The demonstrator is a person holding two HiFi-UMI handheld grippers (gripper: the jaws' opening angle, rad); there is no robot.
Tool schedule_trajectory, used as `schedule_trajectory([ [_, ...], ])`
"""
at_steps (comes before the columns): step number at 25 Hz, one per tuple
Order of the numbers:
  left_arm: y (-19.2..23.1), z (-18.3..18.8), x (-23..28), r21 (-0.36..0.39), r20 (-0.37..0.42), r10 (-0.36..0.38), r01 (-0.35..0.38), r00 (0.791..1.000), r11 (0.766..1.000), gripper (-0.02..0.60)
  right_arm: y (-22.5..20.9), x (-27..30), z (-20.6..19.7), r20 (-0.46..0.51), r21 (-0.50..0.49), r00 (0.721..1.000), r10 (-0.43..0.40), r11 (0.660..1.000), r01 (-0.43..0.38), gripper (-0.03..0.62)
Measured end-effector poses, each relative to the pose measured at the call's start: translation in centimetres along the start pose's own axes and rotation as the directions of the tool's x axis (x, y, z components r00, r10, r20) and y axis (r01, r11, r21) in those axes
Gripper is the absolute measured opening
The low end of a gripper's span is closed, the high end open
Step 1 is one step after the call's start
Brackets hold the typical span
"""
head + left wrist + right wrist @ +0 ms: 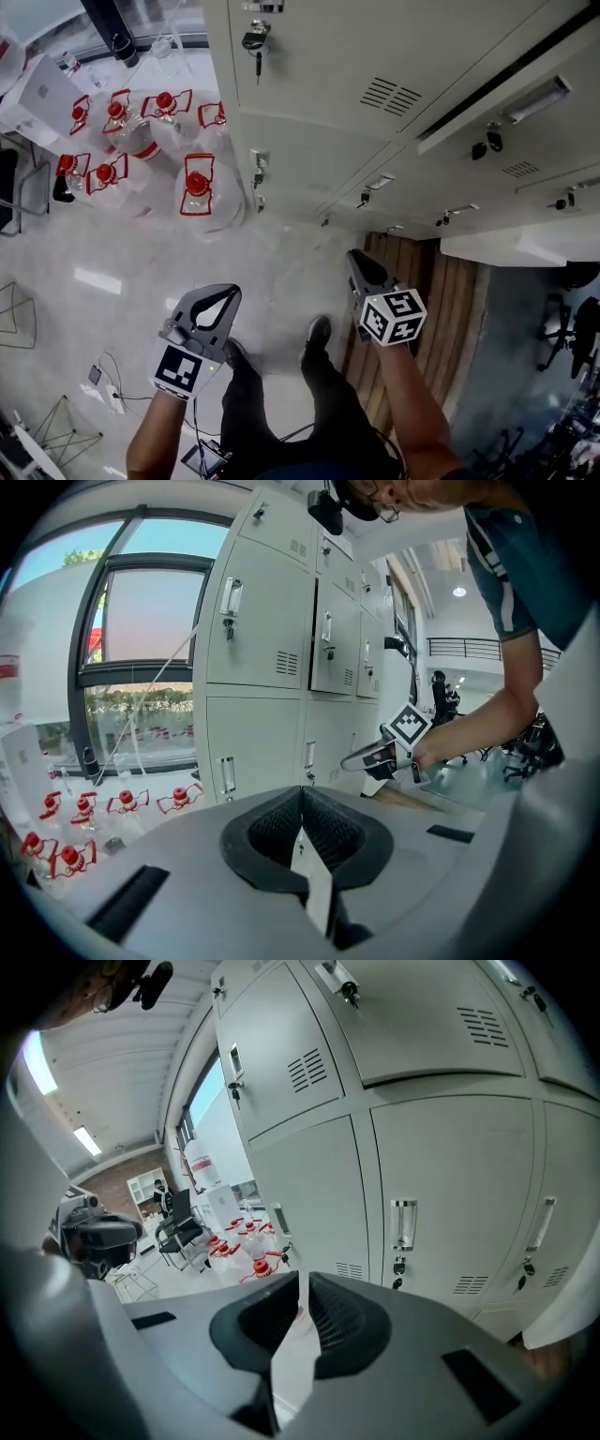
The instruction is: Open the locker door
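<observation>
My left claw (228,296) and right claw (356,259) are clenched empty, short of the locker door (459,1185); next, I reckon, reach its handle (403,1223).

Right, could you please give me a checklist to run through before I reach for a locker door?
1. Left gripper empty: ok, jaws together on nothing.
2. Right gripper empty: ok, jaws together on nothing.
3. Jaws open for a handle: not ok, both shut.
4. Gripper at the lockers: not ok, both hang apart from them.
5. Unlocked: cannot tell; a key hangs from one locker.
6. Bottles out of the way: cannot tell; they stand beside the end locker.
</observation>
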State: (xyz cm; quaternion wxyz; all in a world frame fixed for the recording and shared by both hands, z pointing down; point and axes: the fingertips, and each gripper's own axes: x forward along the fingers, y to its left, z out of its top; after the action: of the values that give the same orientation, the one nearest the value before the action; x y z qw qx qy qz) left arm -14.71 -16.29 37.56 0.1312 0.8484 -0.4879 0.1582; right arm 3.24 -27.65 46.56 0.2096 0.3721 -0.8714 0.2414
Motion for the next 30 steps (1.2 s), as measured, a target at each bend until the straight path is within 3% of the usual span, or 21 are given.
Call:
schedule_trajectory([
  [13,2.9,-6.3,6.7,0.021,-0.019,-0.02,0.021,1.0,1.0,0.017,-4.5,7.1,-6.6,-0.034,-0.005,0.999,-0.02,1.0,0.02,0.039],
  [30,5.8,-17.8,15.5,0.022,-0.031,0.001,0.0,1.0,1.0,0.017,-11.7,17.7,-18.6,-0.077,-0.052,0.995,-0.058,0.997,0.054,0.04],
])
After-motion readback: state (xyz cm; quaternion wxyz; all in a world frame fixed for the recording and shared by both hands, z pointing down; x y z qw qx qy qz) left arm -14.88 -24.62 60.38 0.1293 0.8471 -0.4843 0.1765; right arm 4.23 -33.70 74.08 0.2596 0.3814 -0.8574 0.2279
